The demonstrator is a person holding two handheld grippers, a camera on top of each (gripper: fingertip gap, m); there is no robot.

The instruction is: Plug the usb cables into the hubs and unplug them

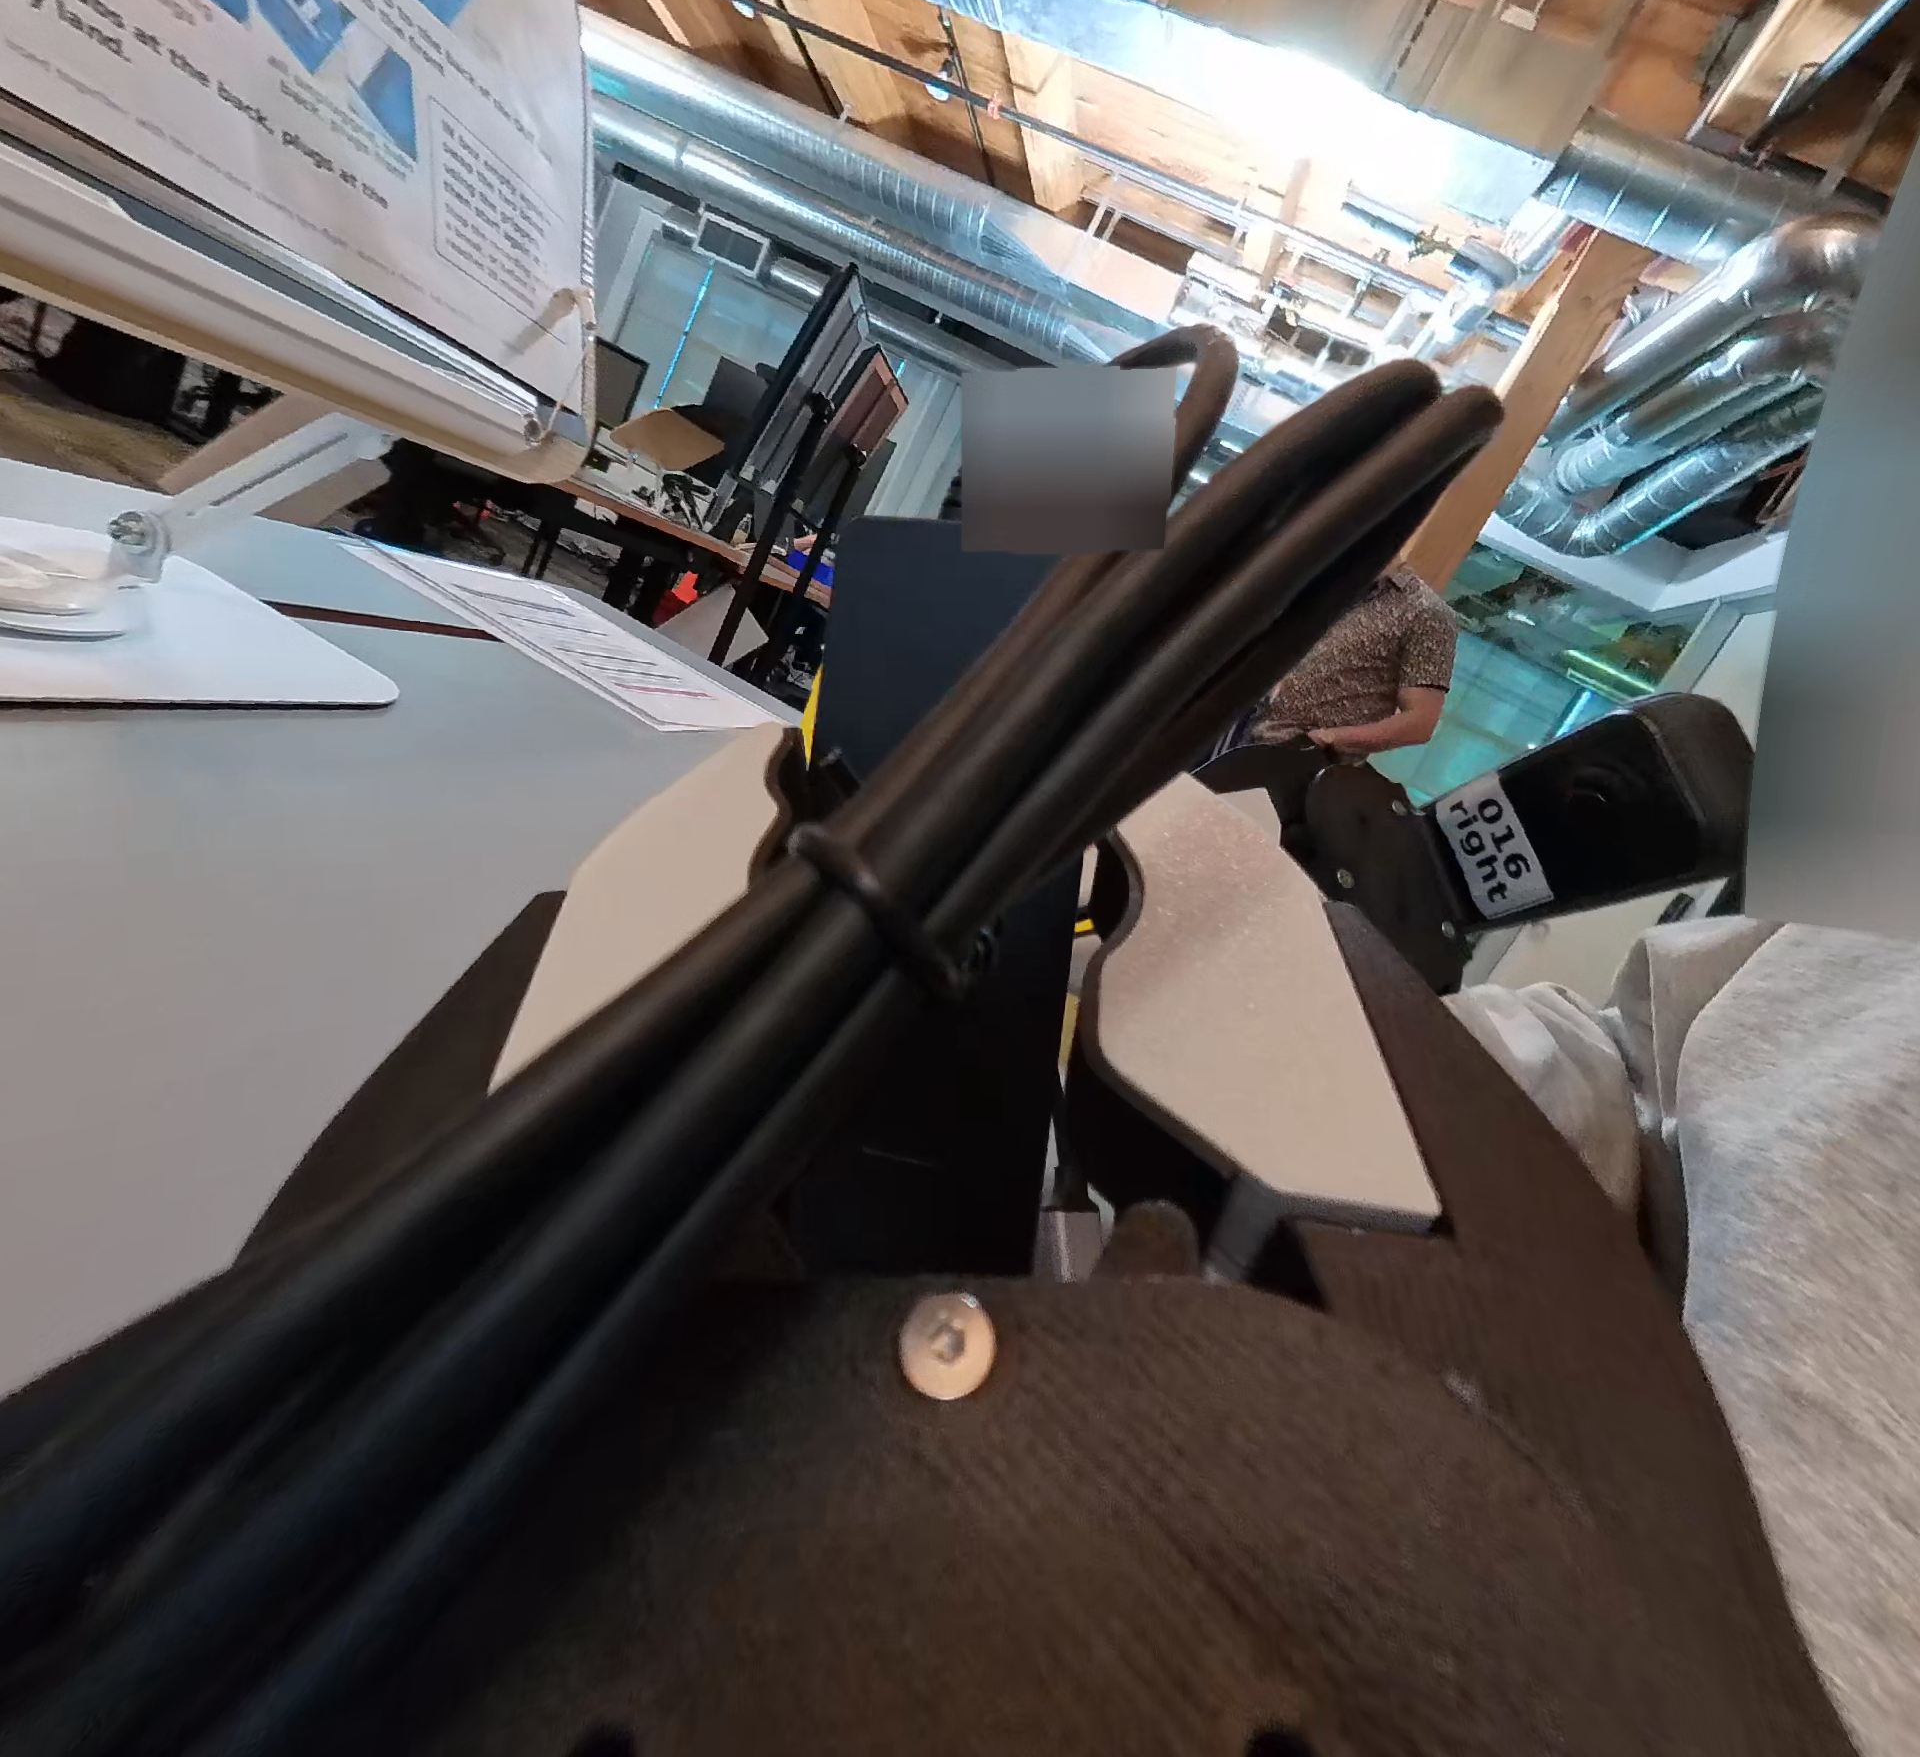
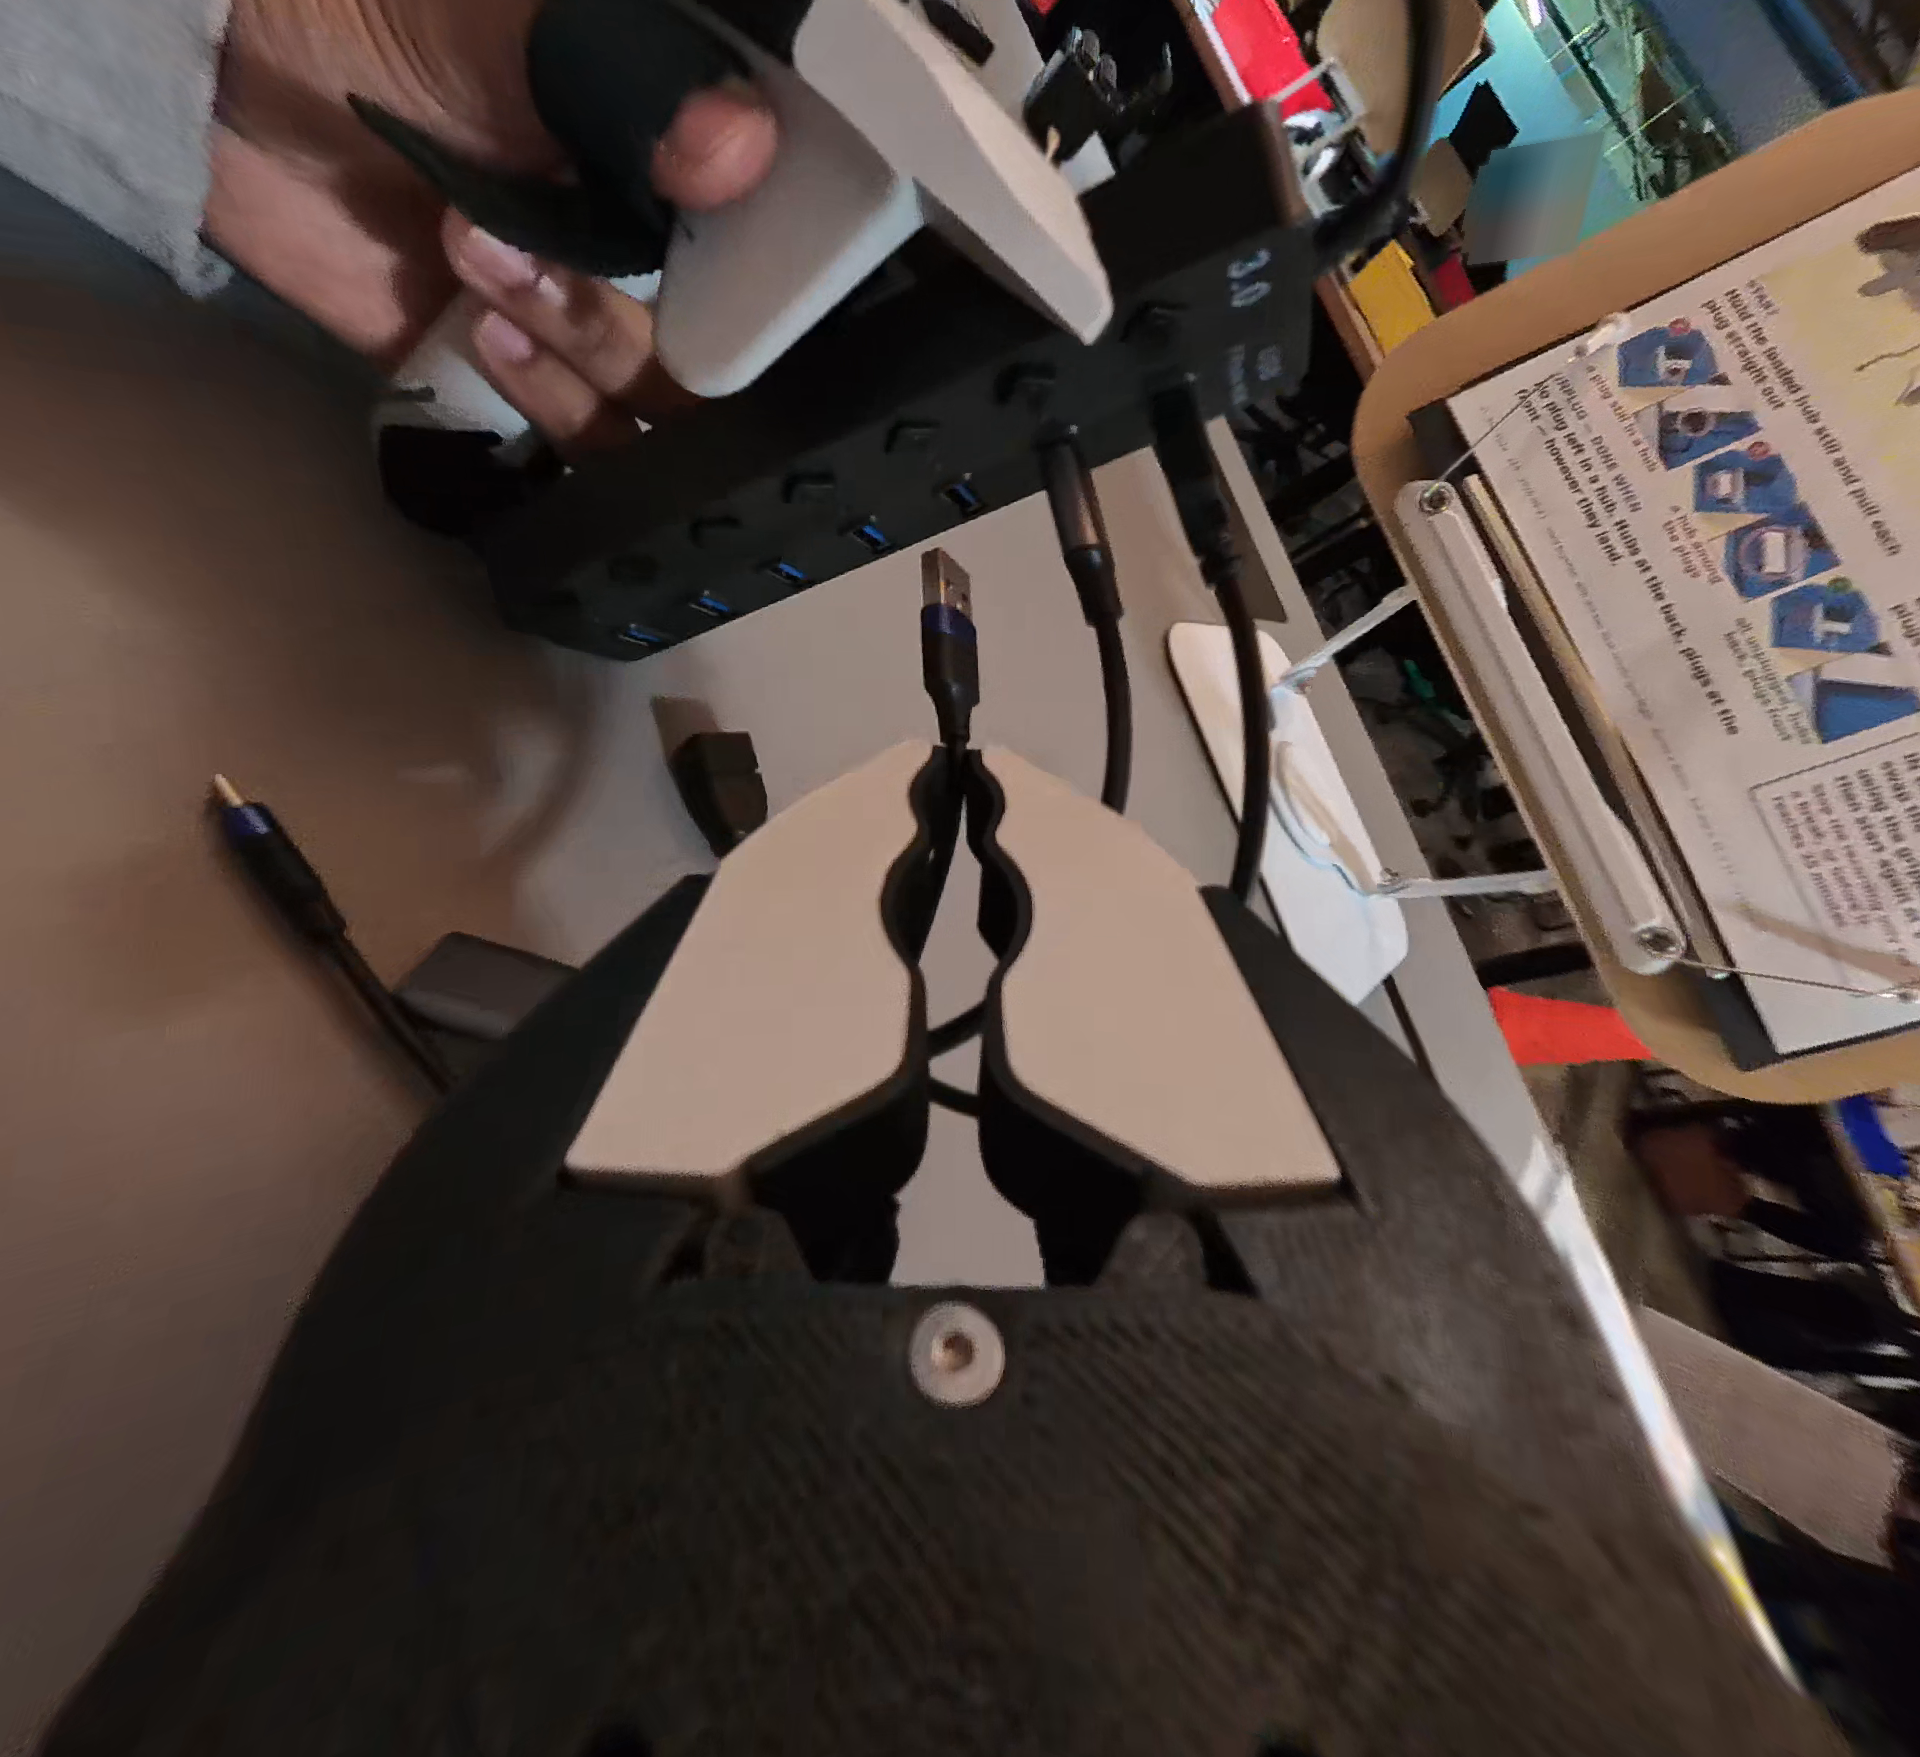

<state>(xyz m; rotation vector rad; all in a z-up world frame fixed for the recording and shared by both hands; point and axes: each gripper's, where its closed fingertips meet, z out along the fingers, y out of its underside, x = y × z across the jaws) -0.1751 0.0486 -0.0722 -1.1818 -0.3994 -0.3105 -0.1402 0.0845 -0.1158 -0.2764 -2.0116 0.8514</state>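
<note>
While the left gripper clamps the black USB hub and holds it tilted above the table, the right gripper is pinched nearly closed on the thin cord of a blue-collared USB-A cable. Its metal plug stands just short of the hub's row of blue ports, touching none. Two other cables are seated at the hub's far end, and a loose black plug and a small-tipped cable lie on the table below the hub. The hub's own bundled cord drapes over the left gripper.

The risk, as I judge it, is the grip: held by the cord behind its body, the plug can swivel or buckle when pushed, missing the slot or jamming at an angle. A skewed push could also shift the hub in the left gripper.
</note>
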